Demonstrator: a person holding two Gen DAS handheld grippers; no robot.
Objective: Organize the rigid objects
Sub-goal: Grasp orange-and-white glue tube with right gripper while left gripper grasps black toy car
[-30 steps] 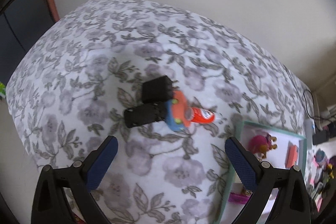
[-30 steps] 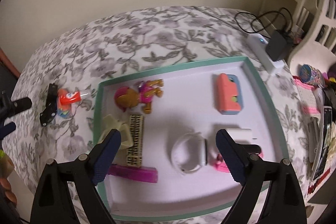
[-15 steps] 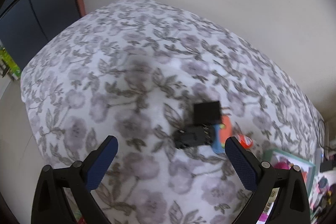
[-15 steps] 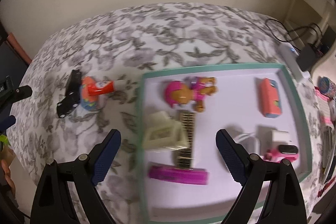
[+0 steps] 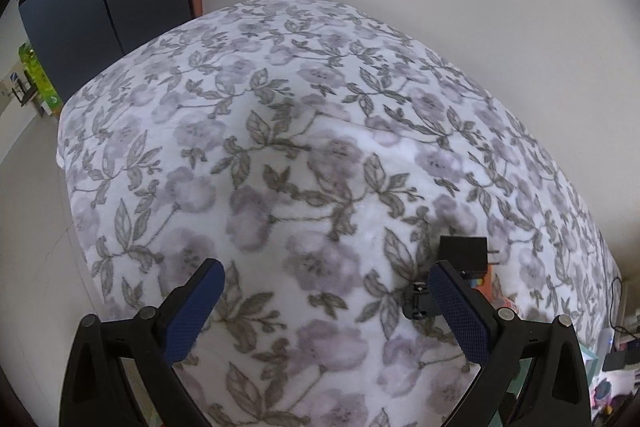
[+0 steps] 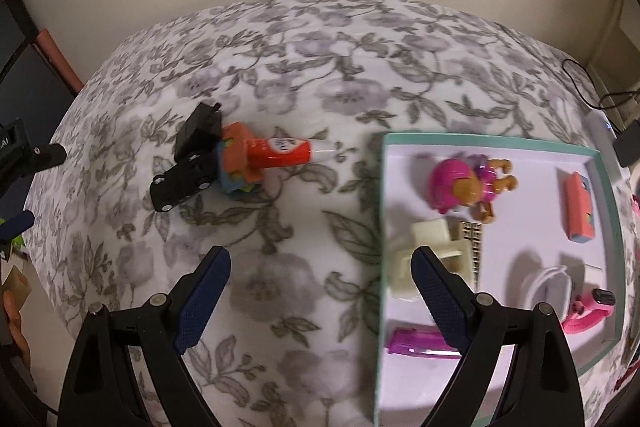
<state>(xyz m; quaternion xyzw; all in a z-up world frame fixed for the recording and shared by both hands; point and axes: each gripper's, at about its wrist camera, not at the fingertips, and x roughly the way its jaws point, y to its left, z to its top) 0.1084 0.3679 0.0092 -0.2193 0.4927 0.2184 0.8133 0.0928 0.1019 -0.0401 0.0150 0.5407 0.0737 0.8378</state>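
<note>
On the floral bedspread lies a small heap: a black toy car, a black plug adapter, an orange and blue block and an orange tube. My right gripper hovers open in front of the heap, nothing between its fingers. To the right sits a teal-rimmed tray holding a pink figure, an orange case, a cream piece and a magenta bar. My left gripper is open and empty; its right finger partly hides the black adapter and car.
A wall borders the bed behind. A dark cabinet stands off the bed's far left corner. A power strip with cables lies past the tray at the right. The other gripper's tips show at the left edge of the right wrist view.
Both views have swung leftward. The heap slid to the lower right in the left wrist view and behind its right finger. In the right wrist view the tray shifted right and the heap came closer.
</note>
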